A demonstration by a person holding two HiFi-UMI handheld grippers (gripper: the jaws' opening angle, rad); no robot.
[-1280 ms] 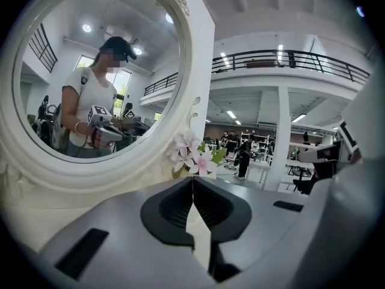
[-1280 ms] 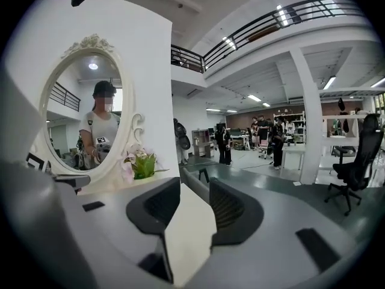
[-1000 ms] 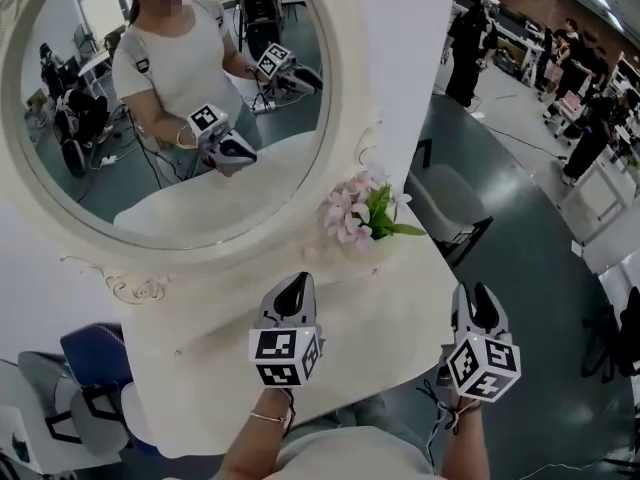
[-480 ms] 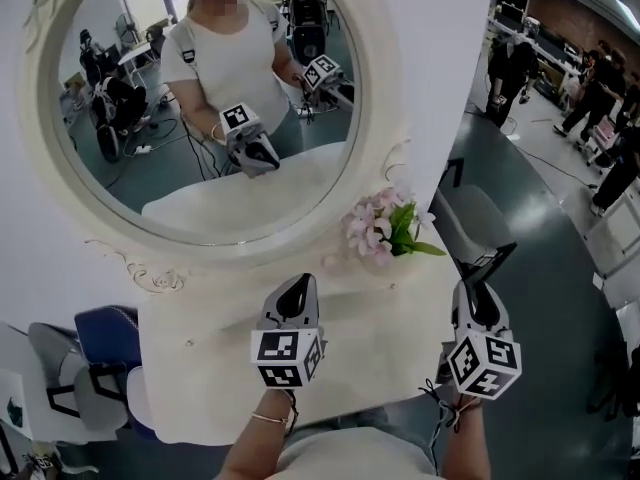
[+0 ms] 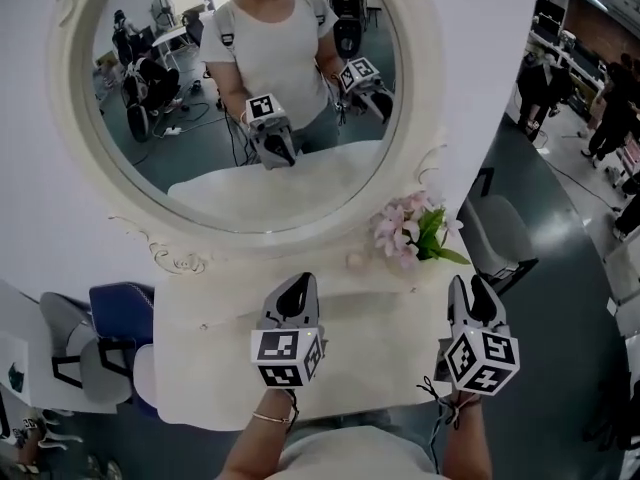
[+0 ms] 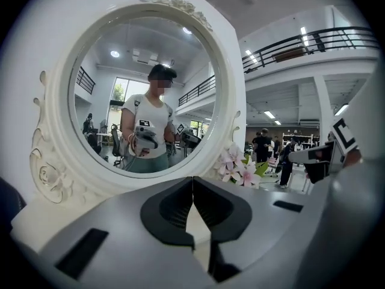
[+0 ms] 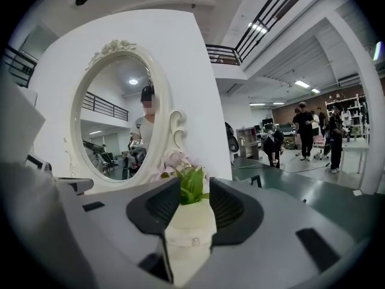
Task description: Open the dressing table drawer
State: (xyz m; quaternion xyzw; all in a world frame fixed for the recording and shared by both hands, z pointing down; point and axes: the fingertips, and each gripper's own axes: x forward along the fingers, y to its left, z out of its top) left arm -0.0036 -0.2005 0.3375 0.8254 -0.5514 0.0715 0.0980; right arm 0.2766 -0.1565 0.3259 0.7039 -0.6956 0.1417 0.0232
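Note:
The cream dressing table [image 5: 210,368] stands under me with an oval mirror [image 5: 240,118] behind it. No drawer front shows in the head view. My left gripper [image 5: 297,288] hovers over the middle of the top, jaws shut on nothing, and its own view [image 6: 192,182] shows the pads meeting. My right gripper [image 5: 475,290] hangs just off the table's right end, jaws a little open. Between them, in the right gripper view [image 7: 194,203], I see a cream front with a small shiny knob [image 7: 194,241]; it is not gripped.
Pink flowers [image 5: 412,233] stand at the table's back right, straight ahead of the right gripper. A blue chair [image 5: 115,308] sits at the left and a grey chair [image 5: 495,238] at the right. People [image 5: 600,118] stand far off on the right.
The head view has swung, so mirror, table and flowers now lie further right and lower. Both grippers keep their places in the picture, and their jaws look unchanged.

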